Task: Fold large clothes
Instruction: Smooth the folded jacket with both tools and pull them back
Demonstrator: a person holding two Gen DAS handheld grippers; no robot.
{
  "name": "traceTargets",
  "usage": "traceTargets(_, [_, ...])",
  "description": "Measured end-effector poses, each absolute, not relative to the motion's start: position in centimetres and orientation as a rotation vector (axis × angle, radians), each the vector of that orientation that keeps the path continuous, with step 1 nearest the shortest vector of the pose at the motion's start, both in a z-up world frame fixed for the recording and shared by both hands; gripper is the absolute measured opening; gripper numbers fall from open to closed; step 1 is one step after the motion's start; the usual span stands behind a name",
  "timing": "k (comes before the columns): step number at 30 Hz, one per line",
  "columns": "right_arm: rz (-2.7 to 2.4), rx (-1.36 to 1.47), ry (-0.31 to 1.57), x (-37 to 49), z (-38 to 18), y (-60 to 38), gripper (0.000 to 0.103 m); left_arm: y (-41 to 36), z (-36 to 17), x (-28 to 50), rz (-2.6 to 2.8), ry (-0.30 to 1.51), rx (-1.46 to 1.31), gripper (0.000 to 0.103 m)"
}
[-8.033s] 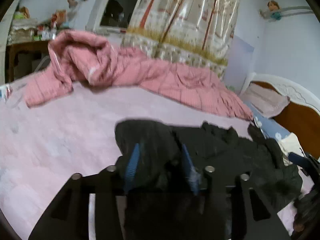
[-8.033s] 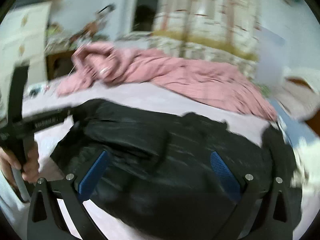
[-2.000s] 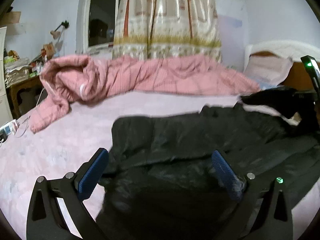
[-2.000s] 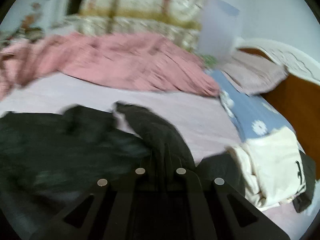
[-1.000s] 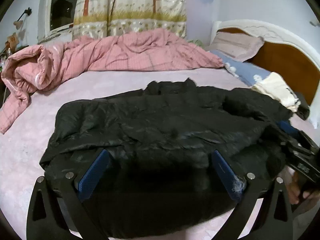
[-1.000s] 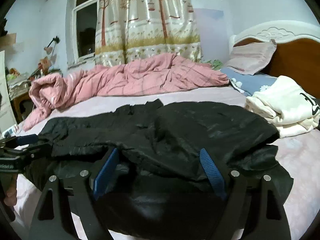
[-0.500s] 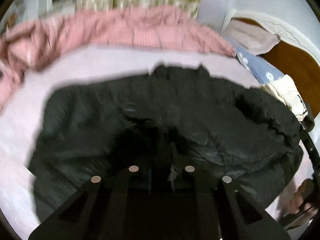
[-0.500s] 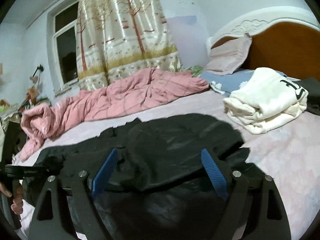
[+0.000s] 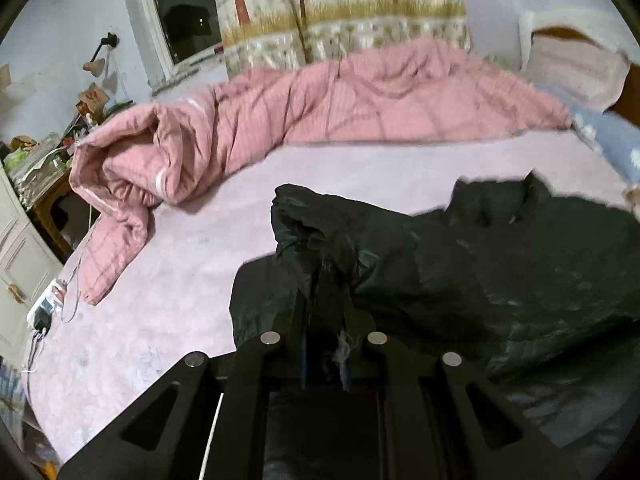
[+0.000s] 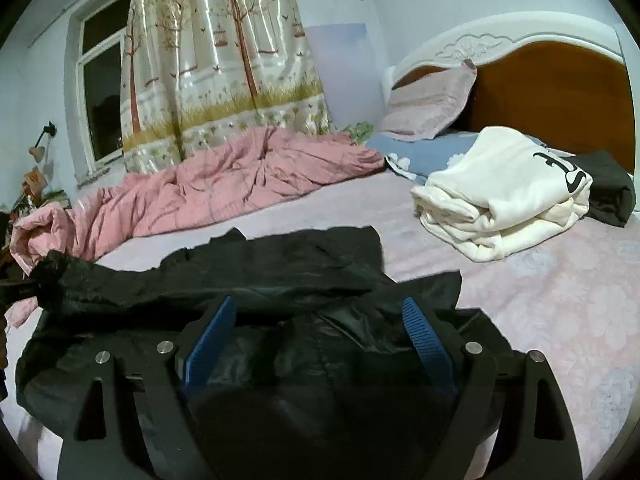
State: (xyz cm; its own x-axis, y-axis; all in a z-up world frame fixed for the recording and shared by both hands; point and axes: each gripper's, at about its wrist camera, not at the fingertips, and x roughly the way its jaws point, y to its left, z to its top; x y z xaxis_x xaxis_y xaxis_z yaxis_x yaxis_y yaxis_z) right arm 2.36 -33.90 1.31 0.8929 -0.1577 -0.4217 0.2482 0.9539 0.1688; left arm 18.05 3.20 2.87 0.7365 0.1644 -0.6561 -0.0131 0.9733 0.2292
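Note:
A black puffy jacket lies spread on the pink bed sheet. My left gripper is shut on a bunched fold at the jacket's left end, which stands lifted off the bed. In the right wrist view the same jacket stretches across the foreground, its left end raised. My right gripper stands open just over the jacket's near right part, its blue pads wide apart and pressing on nothing.
A crumpled pink quilt runs along the far side of the bed. Folded white clothes and a dark garment lie near the wooden headboard. A pillow, curtain, window and cluttered side table stand beyond.
My left gripper shut on the jacket's left end and swung leftward, lifting that fold. The right gripper stayed open and shifted a little, its view now turned more toward the headboard.

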Motion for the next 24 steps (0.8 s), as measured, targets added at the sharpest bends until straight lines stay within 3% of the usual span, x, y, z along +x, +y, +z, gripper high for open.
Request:
traceTargets(10, [-0.207, 0.191, 0.449, 2.8, 0.6, -33.3, 0.087, 3.3, 0.1, 20.0, 0.113, 0.794, 0.239, 0.026])
traceTargets(12, [-0.207, 0.184, 0.454, 2.9, 0.6, -33.2, 0.087, 3.3, 0.7, 19.1, 0.106, 0.749, 0.240, 0.041])
traceTargets(16, [-0.205, 0.171, 0.458, 3.0, 0.5, -32.8, 0.087, 3.4, 2.2, 16.3, 0.062, 0.644, 0.231, 0.051])
traceTargets(18, [-0.205, 0.162, 0.448, 2.8, 0.6, -32.6, 0.087, 3.4, 3.0, 14.2, 0.043, 0.576, 0.221, 0.071])
traceTargets(19, [-0.207, 0.156, 0.442, 2.7, 0.7, -32.5, 0.087, 3.4, 3.4, 13.0, 0.033, 0.540, 0.216, 0.075])
traceTargets(21, [-0.207, 0.139, 0.430, 2.5, 0.9, -32.1, 0.087, 3.5, 4.0, 11.0, 0.024, 0.470, 0.201, 0.096])
traceTargets(22, [-0.203, 0.128, 0.424, 2.4, 0.9, -31.8, 0.087, 3.5, 4.2, 10.2, 0.031, 0.445, 0.192, 0.102])
traceTargets(24, [-0.200, 0.101, 0.413, 2.3, 1.0, -31.2, 0.087, 3.4, 4.5, 8.3, 0.032, 0.392, 0.177, 0.103])
